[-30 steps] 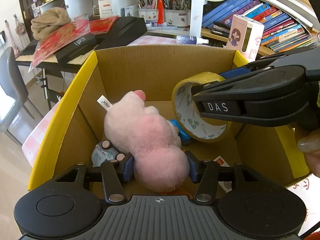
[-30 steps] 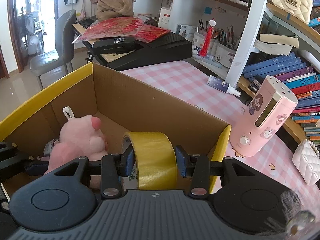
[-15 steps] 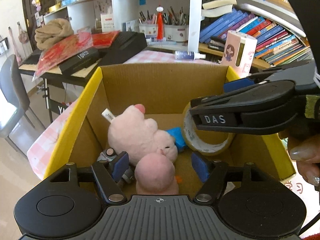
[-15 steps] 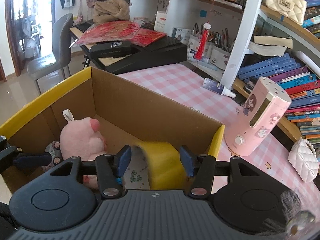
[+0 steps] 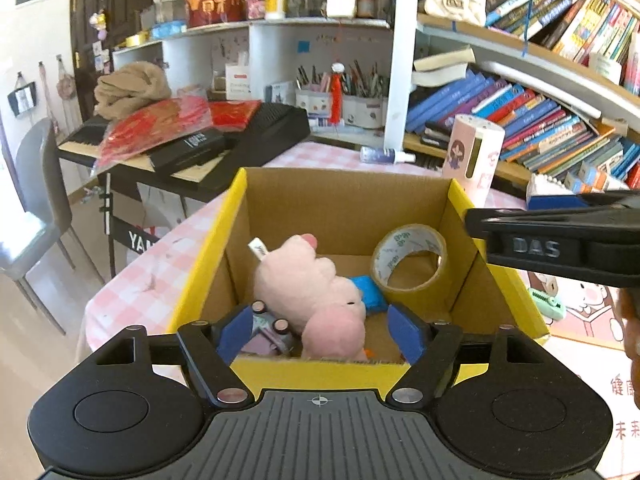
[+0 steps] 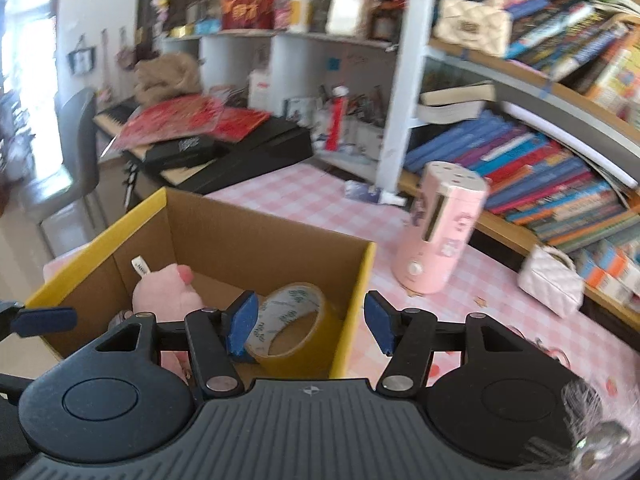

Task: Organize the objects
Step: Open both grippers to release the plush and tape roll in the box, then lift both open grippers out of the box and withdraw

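a: where's everything sitting?

b: the cardboard box [image 5: 460, 236] with yellow flaps stands on the pink checked counter [image 6: 280, 194]. inside it the pink plush toy [image 5: 316, 288] lies on its side along the left half, and the roll of yellow tape [image 5: 410, 258] leans tilted against the right wall, its hole facing out. a small blue thing [image 5: 366, 290] shows between them, touching the plush

a: and the left gripper [image 5: 318, 334]?

b: above the near edge of the box, jaws spread wide with nothing between them. the plush sits below the gap, not gripped

a: the right gripper [image 6: 308, 326]?

b: also wide open and holding nothing. it hangs over the right wall of the box; the tape [image 6: 290, 322] lies below its left pad, free of it, and the view is blurred

a: anything beside the box?

b: a pink cylindrical appliance [image 6: 438, 228] stands upright on the counter, near the box's far right corner but apart from it. a white quilted purse [image 6: 550, 286] lies further right
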The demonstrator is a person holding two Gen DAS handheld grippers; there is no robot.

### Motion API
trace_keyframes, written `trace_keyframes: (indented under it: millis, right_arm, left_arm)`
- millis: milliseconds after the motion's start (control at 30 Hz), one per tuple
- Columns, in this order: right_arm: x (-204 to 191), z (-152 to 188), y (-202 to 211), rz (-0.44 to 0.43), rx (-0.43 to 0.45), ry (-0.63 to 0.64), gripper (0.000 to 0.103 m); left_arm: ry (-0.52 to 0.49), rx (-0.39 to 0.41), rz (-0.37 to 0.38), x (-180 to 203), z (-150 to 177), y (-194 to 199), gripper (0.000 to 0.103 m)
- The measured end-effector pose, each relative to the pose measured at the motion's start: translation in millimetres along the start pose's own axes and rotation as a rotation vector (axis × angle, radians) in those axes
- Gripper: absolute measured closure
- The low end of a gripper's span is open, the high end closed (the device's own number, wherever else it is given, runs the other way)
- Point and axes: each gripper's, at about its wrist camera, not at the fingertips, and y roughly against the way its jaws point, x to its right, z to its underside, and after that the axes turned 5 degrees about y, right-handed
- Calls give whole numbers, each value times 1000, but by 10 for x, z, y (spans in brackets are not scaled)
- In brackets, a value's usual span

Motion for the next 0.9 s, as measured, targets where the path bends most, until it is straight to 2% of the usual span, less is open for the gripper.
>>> trace_keyframes:
  millis: [267,400,567,900]
  right_arm:
    - [-48,240,483,82,53,-80,42]
    - [-111,391,678,130,64,-107,38]
    - [-295,632,882,160,40,-111,34]
    - [-661,1069,1189,165,-30,-100,30]
  left_arm:
    - [17,31,7,-127,137,268,25]
    - [25,48,4,-194,235,414,22]
    - [31,39,3,-316,414,610,21]
    - [19,-19,-13,-463,792,897,20]
